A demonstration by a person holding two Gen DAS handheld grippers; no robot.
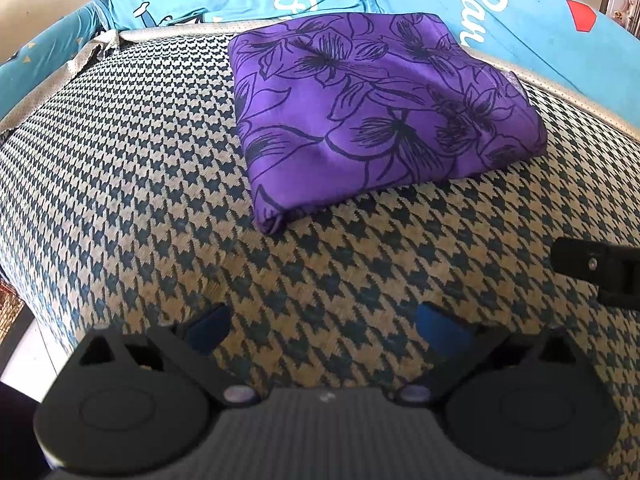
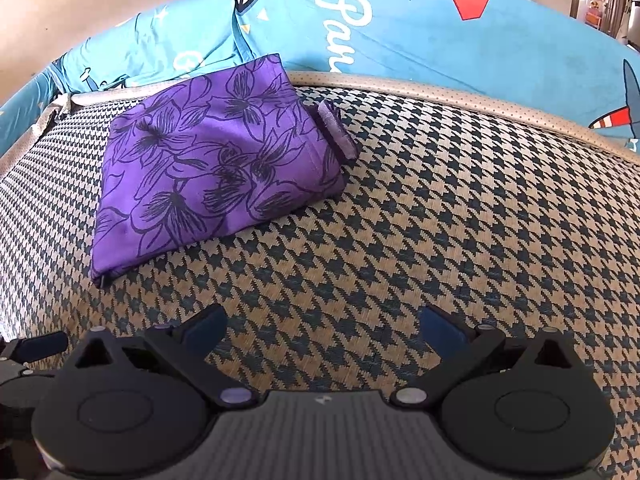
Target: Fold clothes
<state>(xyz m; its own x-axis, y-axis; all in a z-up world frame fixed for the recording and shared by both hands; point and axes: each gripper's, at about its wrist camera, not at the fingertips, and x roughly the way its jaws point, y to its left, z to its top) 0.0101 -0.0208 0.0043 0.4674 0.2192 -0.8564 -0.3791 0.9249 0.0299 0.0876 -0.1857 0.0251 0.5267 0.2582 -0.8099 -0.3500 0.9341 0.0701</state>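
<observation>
Now both the left gripper (image 1: pixel 322 330) and right gripper (image 2: pixel 322 330) hover low, jaws apart, short of the folded purple cloth (image 1: pixel 372 108).

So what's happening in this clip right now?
A person is folding clothes with a handheld tool in each hand. A purple flowered cloth lies folded into a compact rectangle on the houndstooth mat, near the blue bedding behind it. Neither tool touches it: the left tool and the right tool both hover open and empty over the mat, short of the cloth. The fold looks finished.
</observation>
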